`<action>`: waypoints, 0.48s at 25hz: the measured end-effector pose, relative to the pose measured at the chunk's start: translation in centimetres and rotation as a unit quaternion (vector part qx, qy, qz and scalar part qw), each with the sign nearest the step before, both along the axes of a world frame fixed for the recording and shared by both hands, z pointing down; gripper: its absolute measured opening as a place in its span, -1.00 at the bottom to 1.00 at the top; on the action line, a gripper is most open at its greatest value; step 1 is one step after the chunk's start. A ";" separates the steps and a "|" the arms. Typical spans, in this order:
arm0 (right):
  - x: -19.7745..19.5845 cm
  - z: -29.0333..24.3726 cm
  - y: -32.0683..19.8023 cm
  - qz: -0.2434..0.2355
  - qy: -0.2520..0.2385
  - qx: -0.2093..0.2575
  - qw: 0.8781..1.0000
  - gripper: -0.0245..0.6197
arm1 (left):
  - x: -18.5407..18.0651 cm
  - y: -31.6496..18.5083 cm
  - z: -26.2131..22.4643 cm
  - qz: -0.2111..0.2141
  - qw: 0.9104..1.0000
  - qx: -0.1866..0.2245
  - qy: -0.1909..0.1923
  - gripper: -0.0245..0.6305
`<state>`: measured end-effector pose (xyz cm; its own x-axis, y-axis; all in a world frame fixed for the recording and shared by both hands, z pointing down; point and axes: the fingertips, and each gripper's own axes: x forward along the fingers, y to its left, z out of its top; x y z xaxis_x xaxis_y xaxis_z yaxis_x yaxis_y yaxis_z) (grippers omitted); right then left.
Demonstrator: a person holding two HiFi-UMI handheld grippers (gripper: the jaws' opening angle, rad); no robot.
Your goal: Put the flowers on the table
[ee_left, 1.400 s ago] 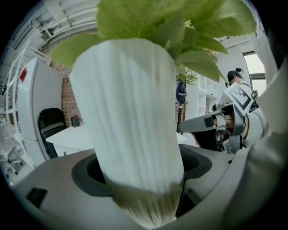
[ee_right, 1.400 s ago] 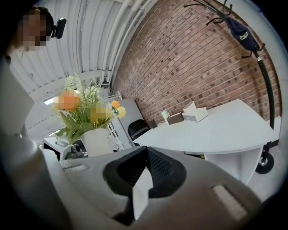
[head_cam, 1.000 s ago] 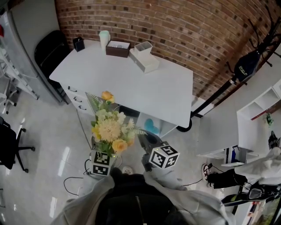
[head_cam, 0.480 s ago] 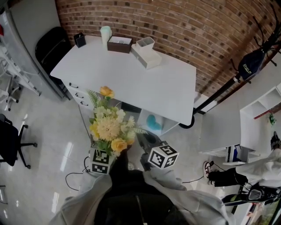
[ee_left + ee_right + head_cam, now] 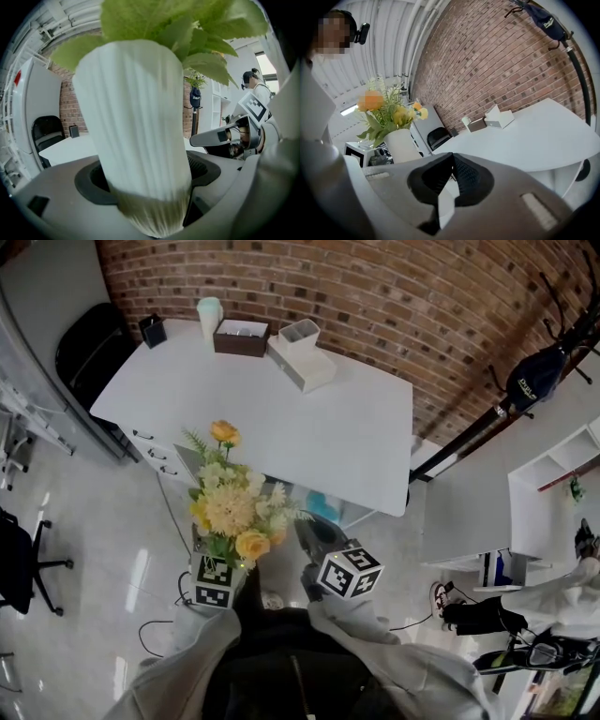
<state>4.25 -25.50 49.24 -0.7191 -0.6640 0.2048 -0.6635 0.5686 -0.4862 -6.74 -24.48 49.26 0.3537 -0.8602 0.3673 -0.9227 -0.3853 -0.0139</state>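
— White ribbed vase [image 5: 136,131] with the flowers [image 5: 230,507]: where is it logged?
— It is pinched upright between the fingers of the left gripper [image 5: 217,577]. It is carried in the air in front of the person. It is judged to be short of the near edge of the table [image 5: 281,418], and no part of it rests there yet.
— And the right gripper [image 5: 450,161]?
— Its fingers are pressed together, and nothing is held between them. It is kept near the vase, on its right.
— Step in hand?
— Transport is judged to be under way: the vase is grasped, and placement is not yet done.
— What is called for next?
— The vase is to be brought over the near edge and lowered onto bare tabletop. The far side is taken up by a cup [image 5: 209,315], a brown box [image 5: 241,337] and a white box [image 5: 302,357], so the near or middle area is preferred. The vase must be kept upright, as the bouquet is judged top-heavy. The fingers should be spread only once the base sits flat.
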 end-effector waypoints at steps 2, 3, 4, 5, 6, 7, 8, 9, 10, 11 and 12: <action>-0.2 0.0 -1.6 0.001 0.004 0.005 1.000 -0.92 | -0.1 -2.0 0.2 0.006 1.000 0.000 0.002 0.41; -0.4 0.0 -2.5 0.002 0.006 0.006 1.000 -0.92 | -0.3 -3.1 0.2 0.009 1.000 0.000 0.002 0.41; -0.5 0.0 -3.3 0.002 0.007 0.005 1.000 -0.92 | -0.4 -4.1 0.3 0.011 1.000 0.000 0.002 0.41; -0.6 0.0 -4.3 0.004 0.008 0.004 1.000 -0.92 | -0.4 -5.2 0.3 0.012 1.000 0.000 0.003 0.41; -0.6 -0.1 -5.3 0.006 0.009 0.004 1.000 -0.92 | -0.5 -6.3 0.1 0.014 1.000 0.000 0.004 0.41; -0.7 -0.2 -6.4 0.009 0.009 0.005 1.000 -0.92 | -0.5 -7.5 0.0 0.016 1.000 0.001 0.004 0.41; -0.8 -0.4 -7.5 0.012 0.009 0.006 1.000 -0.92 | -0.6 -8.6 -0.2 0.019 1.000 0.001 0.004 0.41; -1.0 -0.6 -8.5 0.015 0.009 0.005 1.000 -0.92 | -0.7 -9.8 -0.4 0.022 1.000 0.001 0.004 0.41; -1.2 -0.7 -9.6 0.018 0.008 0.004 1.000 -0.92 | -0.9 -10.9 -0.6 0.025 1.000 0.000 0.003 0.41; -1.5 -1.0 -10.6 0.021 0.007 0.004 1.000 -0.92 | -1.1 -12.0 -0.8 0.029 1.000 0.000 0.002 0.41; -1.7 -1.2 -11.7 0.023 0.007 0.004 1.000 -0.92 | -1.2 -13.1 -1.0 0.032 0.999 0.000 0.002 0.41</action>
<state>2.51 -37.15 48.05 -0.6845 -0.6981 0.2100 -0.6962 0.5405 -0.4724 -7.96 -37.60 48.24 0.4095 -0.8353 0.3668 -0.8961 -0.4438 -0.0102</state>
